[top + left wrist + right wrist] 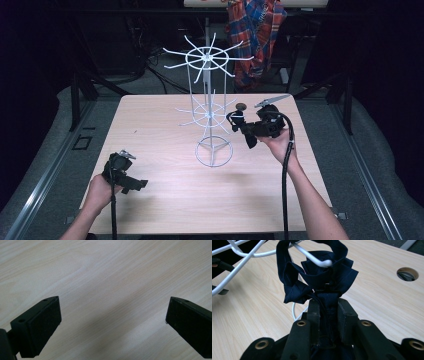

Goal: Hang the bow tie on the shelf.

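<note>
Work in hand: we see a dark navy scrunchie (pixel 317 277) held up against a white wire display rack (pixel 210 107) that stands on the light wooden surface (pixel 165 195).

Right gripper (pixel 241 129): we see it raised above the surface just to the right of the rack, in the person's right hand (pixel 280 142), with its cable trailing down along the forearm. Its jaws are clenched on the gathered lower end of the scrunchie; in the right gripper view the fabric is pinched between the two black pads.

Scrunchie: it is off the surface, at the rack's lower ring of arms. In the right gripper view a white wire arm (pixel 312 257) with a rounded tip passes through the fabric loop, and the loop's upper folds drape over that arm.

Left gripper (pixel 131 184): we see it low over the near left part of the surface, in the person's left hand (pixel 100 192), well apart from the rack. Its jaws are released and stand wide, with bare wood grain between them in the left gripper view.

Rack: upright, with two tiers of radiating arms and a round wire base (pixel 214 152) resting on the surface.

Surface: a round cable hole (pixel 407 273) lies beyond the scrunchie in the right gripper view.

Background: a plaid cloth (pixel 255 35) hangs behind the surface.
</note>
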`<state>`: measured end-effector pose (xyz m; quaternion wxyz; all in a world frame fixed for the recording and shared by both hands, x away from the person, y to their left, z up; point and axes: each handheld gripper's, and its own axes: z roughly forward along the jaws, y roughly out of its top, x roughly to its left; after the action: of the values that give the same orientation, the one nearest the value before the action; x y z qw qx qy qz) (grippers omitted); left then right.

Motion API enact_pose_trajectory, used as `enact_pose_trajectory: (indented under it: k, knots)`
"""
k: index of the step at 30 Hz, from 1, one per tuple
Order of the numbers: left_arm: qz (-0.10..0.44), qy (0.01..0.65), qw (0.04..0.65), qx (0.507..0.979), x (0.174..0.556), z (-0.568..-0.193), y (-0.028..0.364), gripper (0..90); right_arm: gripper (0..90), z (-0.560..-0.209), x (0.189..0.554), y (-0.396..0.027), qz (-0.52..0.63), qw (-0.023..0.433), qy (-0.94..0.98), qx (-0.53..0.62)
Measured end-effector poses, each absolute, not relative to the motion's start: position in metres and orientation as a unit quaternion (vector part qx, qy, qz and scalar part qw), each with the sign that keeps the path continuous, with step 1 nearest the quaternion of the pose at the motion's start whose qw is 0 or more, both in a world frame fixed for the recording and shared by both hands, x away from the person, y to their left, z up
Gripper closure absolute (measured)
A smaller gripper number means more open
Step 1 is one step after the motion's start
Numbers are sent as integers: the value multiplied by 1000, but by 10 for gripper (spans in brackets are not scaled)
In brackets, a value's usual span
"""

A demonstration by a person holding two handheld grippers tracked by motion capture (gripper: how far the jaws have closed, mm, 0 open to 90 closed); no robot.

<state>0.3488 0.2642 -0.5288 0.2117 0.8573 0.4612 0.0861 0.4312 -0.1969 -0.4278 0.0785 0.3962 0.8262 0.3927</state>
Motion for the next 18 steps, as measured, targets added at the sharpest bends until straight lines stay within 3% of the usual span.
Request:
enact_pose_trajectory:
  k: [18]
  knots:
    - [88, 468, 209, 854, 343, -528, 271, 2, 739, -443, 437, -174, 366, 90, 844, 382]
